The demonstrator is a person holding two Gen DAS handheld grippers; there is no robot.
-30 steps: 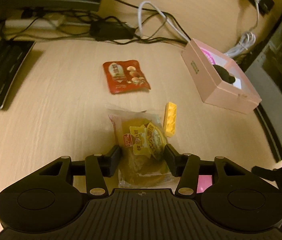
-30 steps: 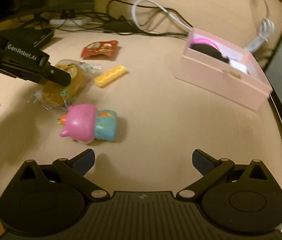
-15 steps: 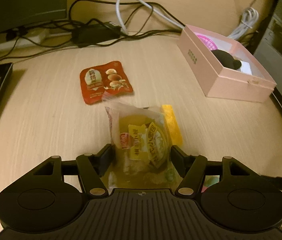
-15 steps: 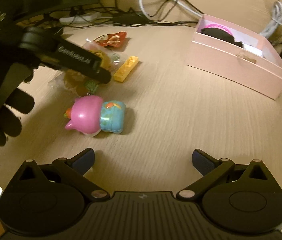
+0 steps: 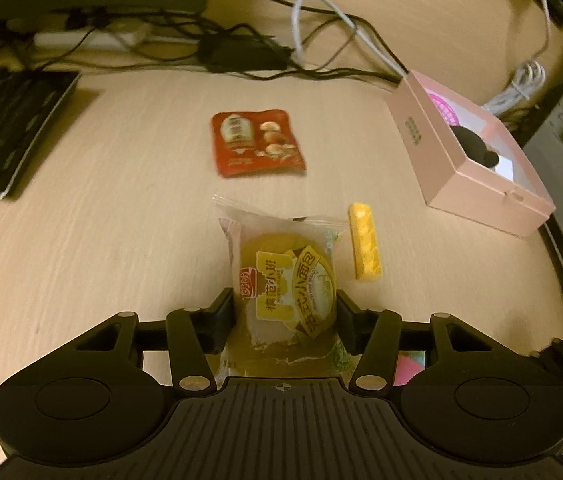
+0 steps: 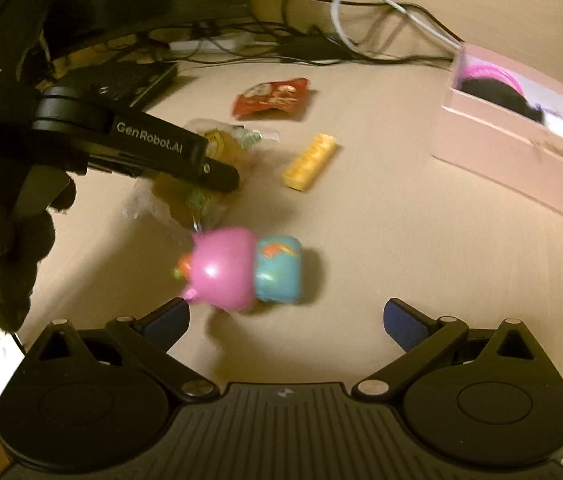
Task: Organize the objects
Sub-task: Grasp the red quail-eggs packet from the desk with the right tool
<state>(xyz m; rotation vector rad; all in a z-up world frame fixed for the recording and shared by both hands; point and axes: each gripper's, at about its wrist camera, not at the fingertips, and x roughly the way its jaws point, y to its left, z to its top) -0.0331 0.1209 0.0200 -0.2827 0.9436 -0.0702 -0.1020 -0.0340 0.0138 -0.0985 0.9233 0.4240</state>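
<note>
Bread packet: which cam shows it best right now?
Left wrist. The bread packet sits centred between the left hand-held gripper fingers, label sharp and readable, wrapper edges visible. The right wrist view catches it only from the side, blurred, with the left gripper's finger crossing in front and hiding the middle.

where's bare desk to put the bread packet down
Bare desk lies between the keyboard and red snack packet, and between the yellow block and pink box. Crowded around the block and pink toy.

L gripper lifted bread pack off desk; R gripper neared pig toy.
</note>
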